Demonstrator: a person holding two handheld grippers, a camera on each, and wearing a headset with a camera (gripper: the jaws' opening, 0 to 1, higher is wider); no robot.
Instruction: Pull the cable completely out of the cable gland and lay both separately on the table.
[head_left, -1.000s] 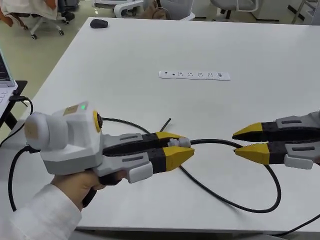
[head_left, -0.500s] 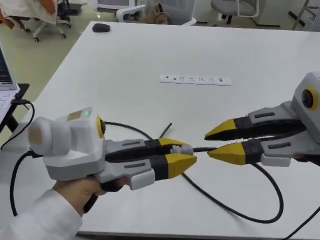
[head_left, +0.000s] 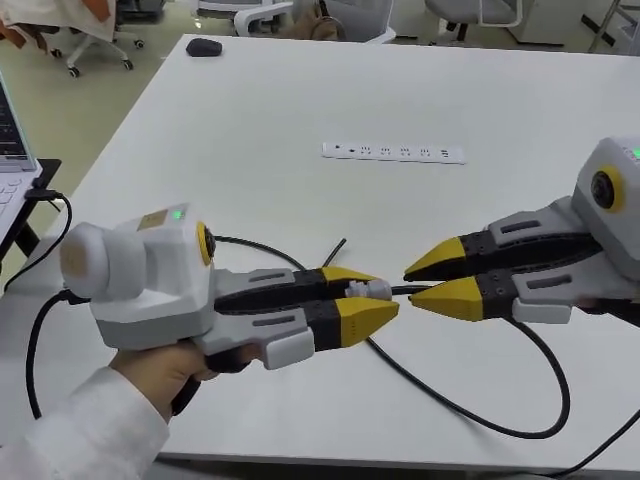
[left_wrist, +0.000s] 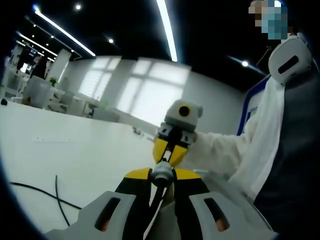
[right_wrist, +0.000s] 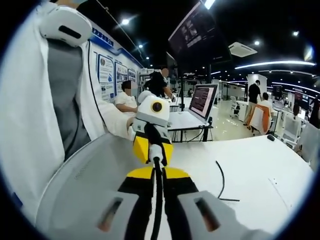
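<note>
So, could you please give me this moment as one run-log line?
left gripper: jaws shut on cable gland | right gripper: jaws shut on cable beside it | cable: in gland, not pulled out

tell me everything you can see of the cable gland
The cable gland is a small, pale grey, plastic-looking fitting, round seen end-on. It is pinched level in the tips of the left claw, above the table. The black cable comes out of its end into the right claw, which is shut on the cable right beside it, so the cable is not yet out.
</note>
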